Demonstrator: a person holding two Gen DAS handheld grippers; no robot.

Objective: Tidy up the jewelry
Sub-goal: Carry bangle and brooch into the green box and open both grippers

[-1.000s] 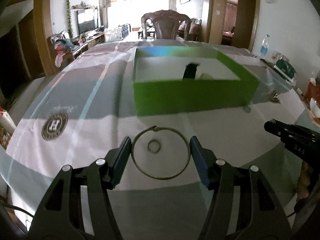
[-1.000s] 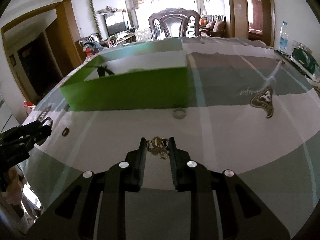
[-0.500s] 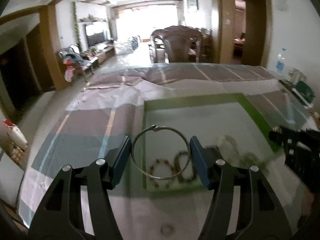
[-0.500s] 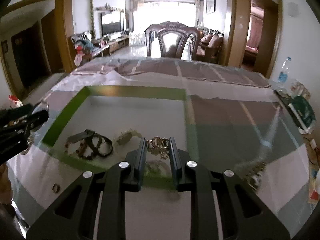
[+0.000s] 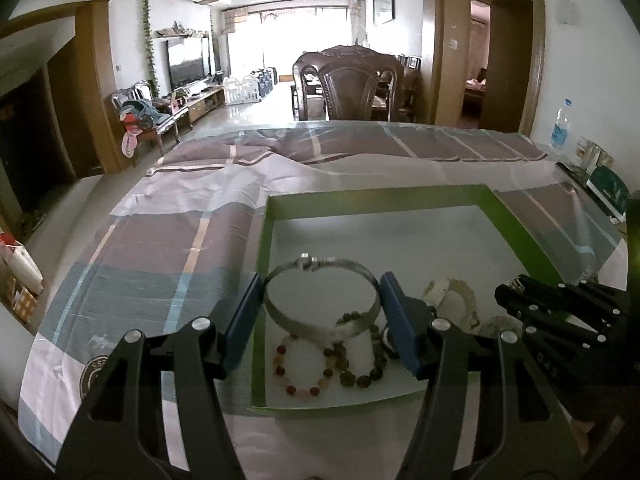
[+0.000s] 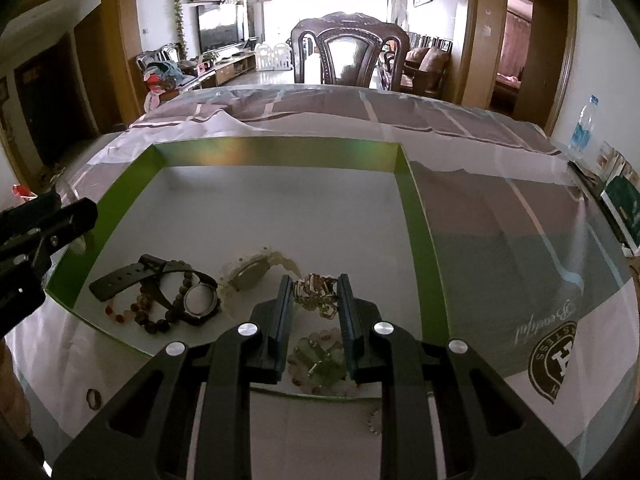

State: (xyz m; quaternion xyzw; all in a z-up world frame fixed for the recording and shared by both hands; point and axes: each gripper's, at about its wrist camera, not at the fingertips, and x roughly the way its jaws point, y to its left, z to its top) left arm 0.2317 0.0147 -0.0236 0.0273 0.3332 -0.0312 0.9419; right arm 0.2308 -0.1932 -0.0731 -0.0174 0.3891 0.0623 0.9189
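My left gripper (image 5: 322,296) is shut on a silver bangle (image 5: 280,314), held flat between the blue pads above the near left corner of the green box (image 5: 376,196). Below it in the box lie a red bead bracelet (image 5: 298,388), a dark bead bracelet (image 5: 360,378) and a white watch (image 5: 440,288). My right gripper (image 6: 315,282) is shut on a gold chain bracelet (image 6: 320,304) over the near right part of the green box (image 6: 280,154). A black watch (image 6: 160,276), a white watch (image 6: 252,272) and a pale bead bracelet (image 6: 320,368) lie inside.
A small ring (image 6: 93,398) and a toothed ring (image 6: 375,420) lie on the checked tablecloth (image 6: 500,220) in front of the box. A carved wooden chair (image 6: 348,52) stands at the far edge. A water bottle (image 6: 582,128) and a green packet (image 6: 624,200) sit at the right.
Both grippers have risen and moved forward, from in front of the box's near wall to above its inside. Each has kept its hold on its piece.
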